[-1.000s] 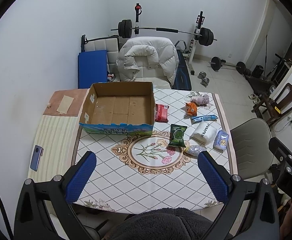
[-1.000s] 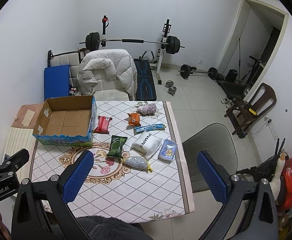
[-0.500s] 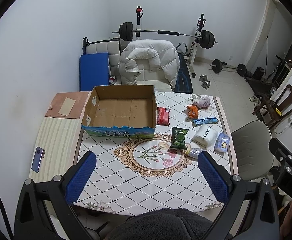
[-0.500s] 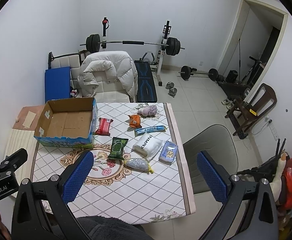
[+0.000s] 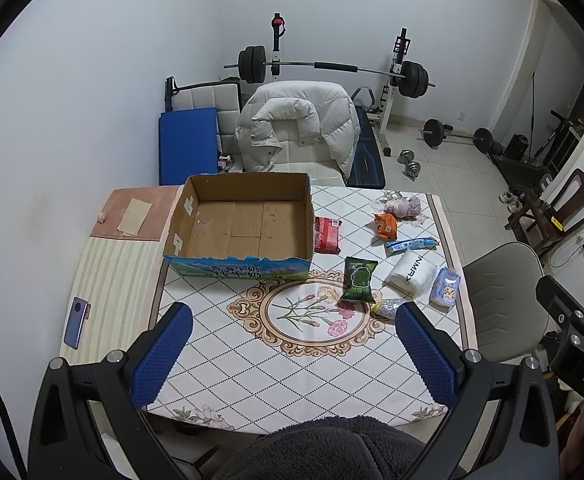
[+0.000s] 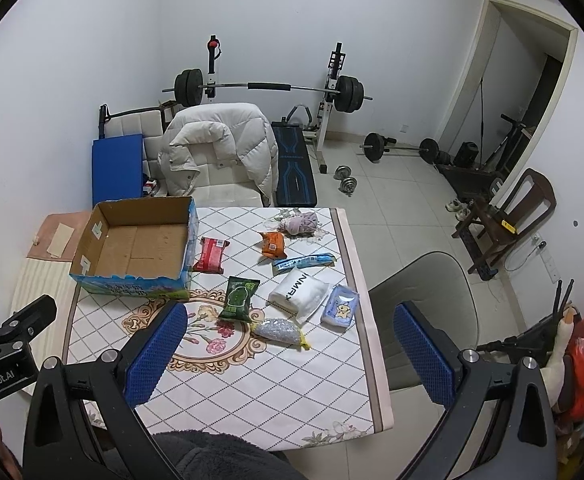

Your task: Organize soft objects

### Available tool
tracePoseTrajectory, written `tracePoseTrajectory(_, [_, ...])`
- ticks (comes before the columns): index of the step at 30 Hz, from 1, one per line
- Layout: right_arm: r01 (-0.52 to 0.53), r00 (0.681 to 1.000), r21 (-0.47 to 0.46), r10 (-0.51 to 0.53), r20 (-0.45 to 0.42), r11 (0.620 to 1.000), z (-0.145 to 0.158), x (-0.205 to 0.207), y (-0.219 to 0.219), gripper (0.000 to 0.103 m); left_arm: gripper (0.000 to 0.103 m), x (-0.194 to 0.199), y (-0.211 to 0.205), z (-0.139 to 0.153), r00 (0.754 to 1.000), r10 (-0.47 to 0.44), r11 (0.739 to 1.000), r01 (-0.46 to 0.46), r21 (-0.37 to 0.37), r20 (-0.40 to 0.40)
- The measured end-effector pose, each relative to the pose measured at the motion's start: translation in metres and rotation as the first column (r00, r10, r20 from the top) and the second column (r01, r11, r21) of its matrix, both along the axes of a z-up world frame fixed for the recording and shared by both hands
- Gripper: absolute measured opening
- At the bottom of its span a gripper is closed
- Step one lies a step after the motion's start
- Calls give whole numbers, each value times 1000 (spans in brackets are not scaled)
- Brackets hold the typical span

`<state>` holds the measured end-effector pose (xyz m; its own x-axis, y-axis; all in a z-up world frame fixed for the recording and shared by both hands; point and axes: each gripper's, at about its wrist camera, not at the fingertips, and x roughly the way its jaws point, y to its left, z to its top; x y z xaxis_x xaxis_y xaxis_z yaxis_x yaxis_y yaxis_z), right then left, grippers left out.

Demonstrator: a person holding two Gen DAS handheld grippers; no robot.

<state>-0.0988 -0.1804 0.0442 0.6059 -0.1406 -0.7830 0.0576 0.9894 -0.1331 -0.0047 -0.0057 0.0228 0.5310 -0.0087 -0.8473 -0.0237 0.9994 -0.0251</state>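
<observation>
An empty open cardboard box [image 5: 243,224] [image 6: 135,244] stands on the table's far left. Soft packs lie to its right: a red pack [image 5: 327,234] [image 6: 211,255], a green pack [image 5: 359,279] [image 6: 237,299], an orange pack [image 5: 387,225] [image 6: 272,244], a blue strip pack [image 5: 411,244] [image 6: 303,262], a white pack [image 5: 411,272] [image 6: 299,292], a pale blue tissue pack [image 5: 445,285] [image 6: 341,305], a clear bead bag [image 5: 388,307] [image 6: 279,329] and a purple cloth bundle [image 5: 407,205] [image 6: 303,222]. My left gripper [image 5: 292,354] and right gripper [image 6: 287,354] are open and empty, high above the table's near edge.
The table has a patterned cloth [image 5: 292,364]. A phone [image 5: 76,322] lies on the striped surface to the left. A grey chair [image 6: 424,312] stands to the right, a chair with a white jacket [image 5: 296,128] behind. Gym weights fill the room beyond.
Both grippers have risen and drawn back a little, so the table looks smaller and lower in both views. Nothing on the table has moved.
</observation>
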Motion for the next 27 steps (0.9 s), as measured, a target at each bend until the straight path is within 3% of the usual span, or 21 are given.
tracePoseTrajectory(12, [-7,1000,11,7,0,1000,5,6,4,103,103,8,1,5,1000,0,1000,0,0,8])
tracePoseTrajectory(17, [9,1000,81,-7,-20,997,-5,26,-6,103,103,29,-4,-11,1000,-29,1000,29,3,-5])
tracePoseTrajectory(23, [70,979,202,-29,-200,977,-90,100,-65,103,103,110,-18,-70,992,-70,997,67,-35,-103])
tracePoseTrajectory(27, [121,919,193,-37,-393,974,-185,162,-99,103,103,166,-46,-134,969,-131,991,129,-25,-211])
